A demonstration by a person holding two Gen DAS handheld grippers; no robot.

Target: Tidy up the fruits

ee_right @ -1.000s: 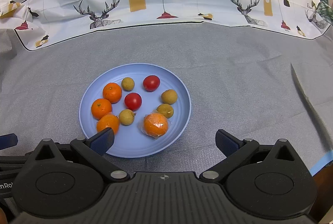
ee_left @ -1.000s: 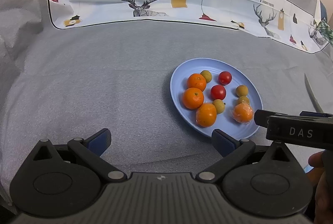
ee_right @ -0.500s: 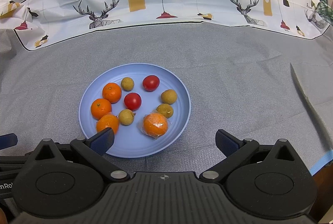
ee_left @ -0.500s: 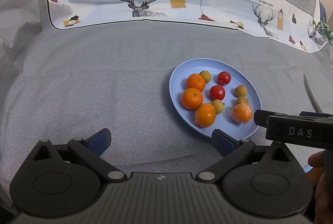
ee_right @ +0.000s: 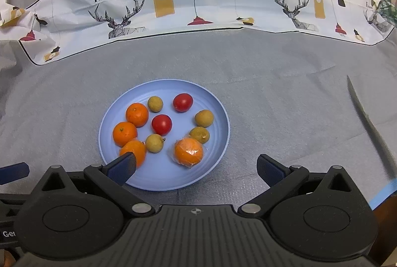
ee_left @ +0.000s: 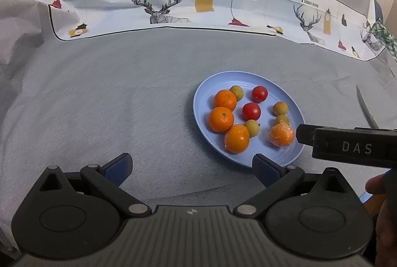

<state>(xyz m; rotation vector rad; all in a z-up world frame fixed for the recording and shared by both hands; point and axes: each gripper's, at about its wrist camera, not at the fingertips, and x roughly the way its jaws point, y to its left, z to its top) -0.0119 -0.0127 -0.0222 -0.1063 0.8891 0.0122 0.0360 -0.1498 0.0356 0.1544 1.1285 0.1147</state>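
A blue plate (ee_right: 218, 108) on the grey cloth holds several oranges, two red tomatoes and several small yellow-brown longans. One orange (ee_right: 188, 151) at the plate's near side is wrapped in clear film; it also shows in the left wrist view (ee_left: 281, 135). The plate (ee_left: 201, 103) shows in the left wrist view too. My right gripper (ee_right: 196, 167) is open and empty, just in front of the plate's near rim. My left gripper (ee_left: 192, 166) is open and empty, to the left of the plate. The right gripper's black body (ee_left: 352, 146) enters the left wrist view from the right.
A printed white cloth strip (ee_right: 198, 6) with deer and lamps lies along the back. A knife (ee_right: 372, 130) lies on the grey cloth to the right of the plate. A blue tape edge (ee_right: 383, 192) marks the near right.
Both grippers have barely moved; the view has shifted very slightly. The fruits and plate lie as before.
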